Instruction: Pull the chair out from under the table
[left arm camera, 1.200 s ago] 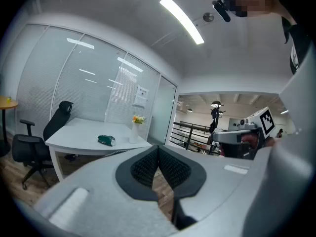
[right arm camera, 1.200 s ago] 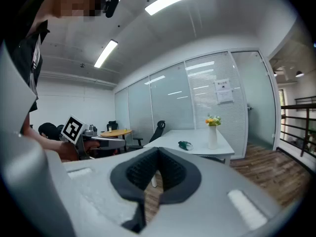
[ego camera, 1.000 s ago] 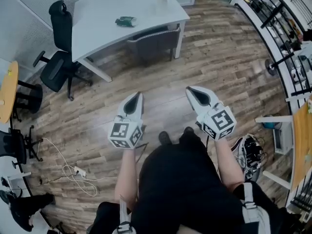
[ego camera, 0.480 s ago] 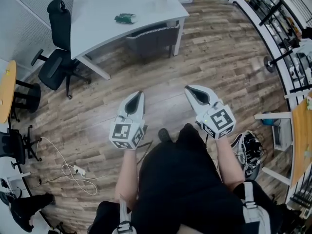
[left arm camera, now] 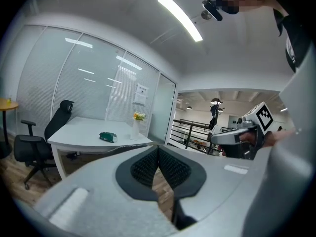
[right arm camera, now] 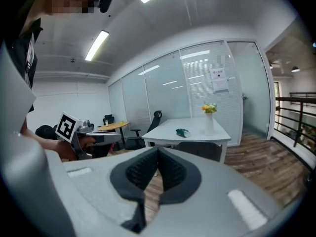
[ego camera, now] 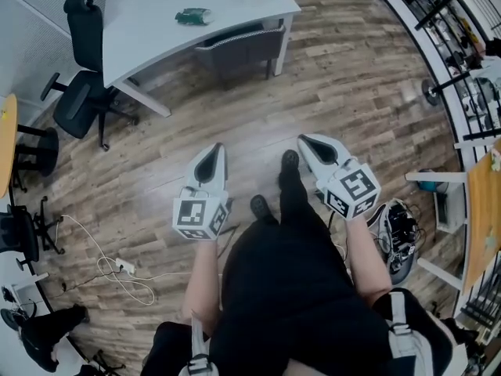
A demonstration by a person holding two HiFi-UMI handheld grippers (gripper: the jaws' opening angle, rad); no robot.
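I am holding my left gripper (ego camera: 213,153) and my right gripper (ego camera: 307,142) side by side above the wooden floor (ego camera: 352,92), each with its jaws pressed together and nothing between them. The grey chair (ego camera: 241,52) is sitting tucked under the near edge of the white table (ego camera: 149,22), well apart from both grippers and ahead of them. A green object (ego camera: 193,16) is lying on the tabletop, and a black office chair (ego camera: 78,100) is standing at the table's left end. My shoe (ego camera: 290,160) is showing just beside the right gripper.
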